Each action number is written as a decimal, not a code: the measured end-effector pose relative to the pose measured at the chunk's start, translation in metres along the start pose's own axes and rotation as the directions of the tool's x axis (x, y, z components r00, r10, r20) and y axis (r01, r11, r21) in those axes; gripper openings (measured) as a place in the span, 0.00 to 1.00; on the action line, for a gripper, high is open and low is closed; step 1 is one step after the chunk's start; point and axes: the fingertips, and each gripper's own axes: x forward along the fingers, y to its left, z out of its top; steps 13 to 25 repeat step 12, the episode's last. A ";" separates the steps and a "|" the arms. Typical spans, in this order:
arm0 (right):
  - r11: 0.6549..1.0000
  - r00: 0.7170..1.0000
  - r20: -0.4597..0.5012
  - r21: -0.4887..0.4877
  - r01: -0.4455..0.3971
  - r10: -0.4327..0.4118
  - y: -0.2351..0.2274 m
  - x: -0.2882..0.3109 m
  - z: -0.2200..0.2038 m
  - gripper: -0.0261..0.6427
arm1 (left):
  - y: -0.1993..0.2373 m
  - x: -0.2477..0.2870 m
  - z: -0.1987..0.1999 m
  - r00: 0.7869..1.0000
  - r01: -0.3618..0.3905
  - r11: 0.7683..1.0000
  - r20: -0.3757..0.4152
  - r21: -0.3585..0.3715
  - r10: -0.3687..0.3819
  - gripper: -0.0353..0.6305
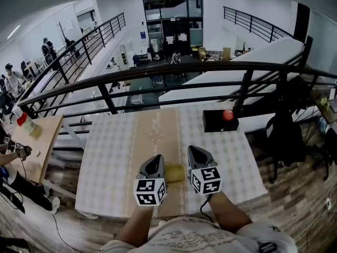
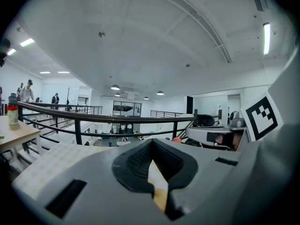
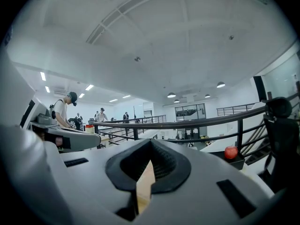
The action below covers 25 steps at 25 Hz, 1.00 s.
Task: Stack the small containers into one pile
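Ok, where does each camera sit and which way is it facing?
Head view: on the person's head, looking steeply down at the table; both forearms, left gripper and right gripper show.
Left gripper view: on the left gripper, facing almost level across the table toward the railing; own shut jaws, right gripper beside.
Right gripper view: likewise on the right gripper; own shut jaws, left gripper beside.
Shared: all three show the red apple.

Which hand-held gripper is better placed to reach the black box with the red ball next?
Right. The black box sits far right on the table, ahead of the right hand-held gripper. The left hand-held gripper would likely have to cross over.
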 end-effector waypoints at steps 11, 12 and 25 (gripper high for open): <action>1.000 1.000 -0.015 0.014 -0.012 0.012 0.014 0.000 -0.011 0.04 | 0.000 -0.008 -0.010 1.000 0.004 1.000 -0.018 -0.010 -0.005 0.06; 1.000 1.000 -0.019 0.017 -0.009 0.010 0.015 -0.001 -0.013 0.04 | 0.000 -0.010 -0.011 1.000 0.007 1.000 -0.023 -0.010 -0.007 0.06; 1.000 1.000 -0.019 0.017 -0.009 0.010 0.015 -0.001 -0.013 0.04 | 0.000 -0.010 -0.011 1.000 0.007 1.000 -0.023 -0.010 -0.007 0.06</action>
